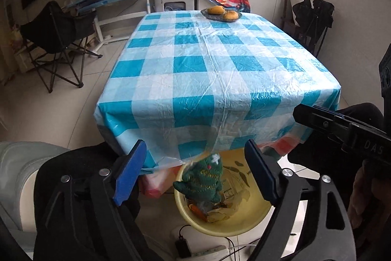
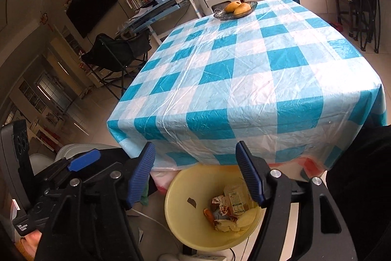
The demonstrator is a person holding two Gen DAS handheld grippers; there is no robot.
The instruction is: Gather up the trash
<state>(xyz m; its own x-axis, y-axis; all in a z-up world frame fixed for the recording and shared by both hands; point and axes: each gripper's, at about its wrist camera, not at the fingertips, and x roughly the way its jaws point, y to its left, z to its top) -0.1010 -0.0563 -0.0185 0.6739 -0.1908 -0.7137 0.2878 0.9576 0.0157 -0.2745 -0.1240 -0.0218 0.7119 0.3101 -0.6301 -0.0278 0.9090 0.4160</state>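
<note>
Both grippers hang over the near edge of the surface [image 1: 220,80], angled down toward a yellow bin [image 1: 254,224] that stands on the floor just below that edge. The left gripper [image 1: 195,173] has its blue-padded fingers [image 1: 132,173] spread wide, and nothing is pinched between them. In the left wrist view a green knitted toy [image 1: 202,181], shaped like a small Christmas tree with a white star and a red dot, sits in the gap between the fingers, above the mouth of the bin and touching neither pad; whether it rests on the trash or hangs in the air cannot be told. The right gripper [image 2: 195,170] is likewise wide apart and empty, pointing down at the same bin [image 2: 176,212], whose bottom holds crumpled wrappers [image 2: 220,204], a printed packet [image 2: 235,199], an orange scrap [image 2: 209,214] and pale flat pieces [image 2: 246,217]. The toy does not show in the right wrist view. Each gripper appears at the edge of the other's view, the right one at the right side of the left view [image 1: 342,129]. The surface is covered with a blue and white checked plastic cloth [image 2: 256,80]. At its far edge stands a dark dish [image 1: 221,15] holding yellow fruit [image 1: 216,9]. A power strip [image 1: 205,255] lies on the floor beside the bin.
</note>
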